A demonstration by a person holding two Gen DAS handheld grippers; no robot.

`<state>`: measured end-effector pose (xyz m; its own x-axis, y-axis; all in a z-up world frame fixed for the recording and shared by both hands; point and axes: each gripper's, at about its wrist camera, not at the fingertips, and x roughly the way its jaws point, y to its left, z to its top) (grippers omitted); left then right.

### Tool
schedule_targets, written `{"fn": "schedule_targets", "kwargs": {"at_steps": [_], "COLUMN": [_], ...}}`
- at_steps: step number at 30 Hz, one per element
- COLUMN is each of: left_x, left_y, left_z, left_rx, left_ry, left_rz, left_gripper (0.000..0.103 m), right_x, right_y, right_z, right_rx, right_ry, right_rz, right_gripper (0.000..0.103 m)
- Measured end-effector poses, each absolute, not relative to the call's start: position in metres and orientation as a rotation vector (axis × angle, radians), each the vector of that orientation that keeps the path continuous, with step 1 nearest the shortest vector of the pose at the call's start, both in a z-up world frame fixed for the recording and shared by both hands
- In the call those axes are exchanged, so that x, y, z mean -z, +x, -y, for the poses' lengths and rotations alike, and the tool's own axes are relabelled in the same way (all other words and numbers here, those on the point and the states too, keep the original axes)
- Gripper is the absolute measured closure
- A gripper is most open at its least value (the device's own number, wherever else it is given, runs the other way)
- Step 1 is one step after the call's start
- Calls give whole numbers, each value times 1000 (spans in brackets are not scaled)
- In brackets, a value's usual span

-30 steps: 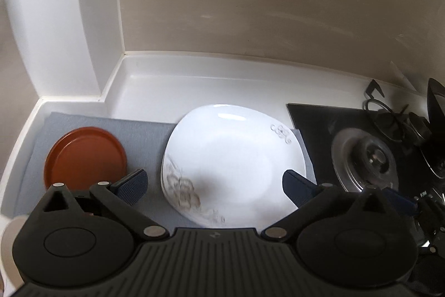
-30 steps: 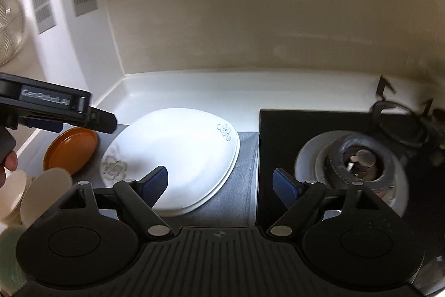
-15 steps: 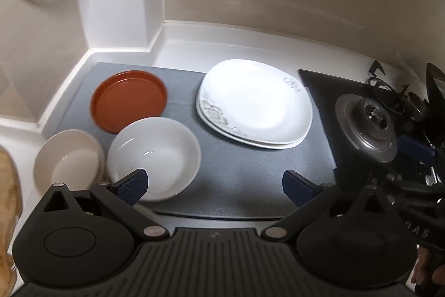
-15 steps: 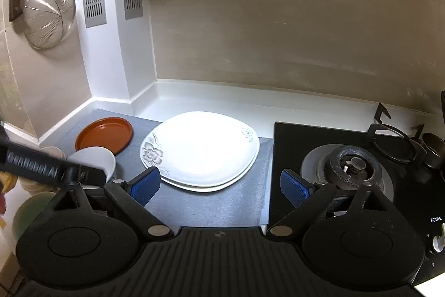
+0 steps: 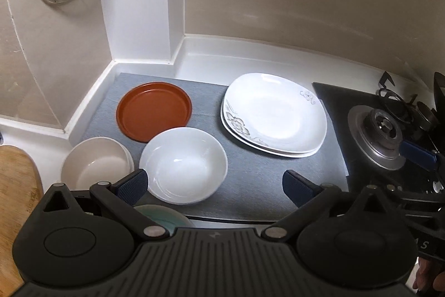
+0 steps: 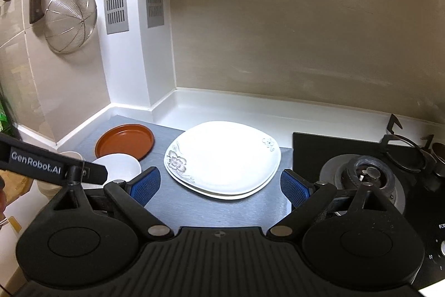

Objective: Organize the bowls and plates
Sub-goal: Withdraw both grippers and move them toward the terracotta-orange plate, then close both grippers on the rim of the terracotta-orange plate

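Through my left camera, a white tabletop [image 5: 250, 57] fills a beige-walled kitchen corner under a grey rectangular mat [image 5: 250, 174], with a black gas hob [image 5: 361, 113] at right. On the mat two stacked white square flower-patterned plates [image 5: 274, 113] lie flat, long diagonal running from far left to near right; a round terracotta plate [image 5: 154, 110] touches a white round bowl [image 5: 183, 164], beside a cream bowl [image 5: 96, 159]. My left gripper [image 5: 214, 184] is spread, empty. A second ago only the plates filled this view; I've pulled back. Through my right camera, my right gripper [image 6: 219, 185] gapes empty before the stack [image 6: 222, 157], now farther off.
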<state>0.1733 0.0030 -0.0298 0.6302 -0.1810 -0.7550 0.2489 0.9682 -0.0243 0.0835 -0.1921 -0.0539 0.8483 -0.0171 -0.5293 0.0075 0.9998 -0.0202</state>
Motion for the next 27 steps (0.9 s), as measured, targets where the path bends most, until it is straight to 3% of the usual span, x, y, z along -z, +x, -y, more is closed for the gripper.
{"fn": "schedule_targets", "kwargs": {"at_steps": [27], "left_x": [21], "left_y": [247], "left_z": [-70], "left_rx": [125], "left_ry": [110], "left_rz": [-799], "left_gripper": [0], "right_x": [44], "right_y": [156], "right_z": [134], "right_rx": [-62], "right_ry": [-57], "right_rz": [-521], "right_gripper": [8]}}
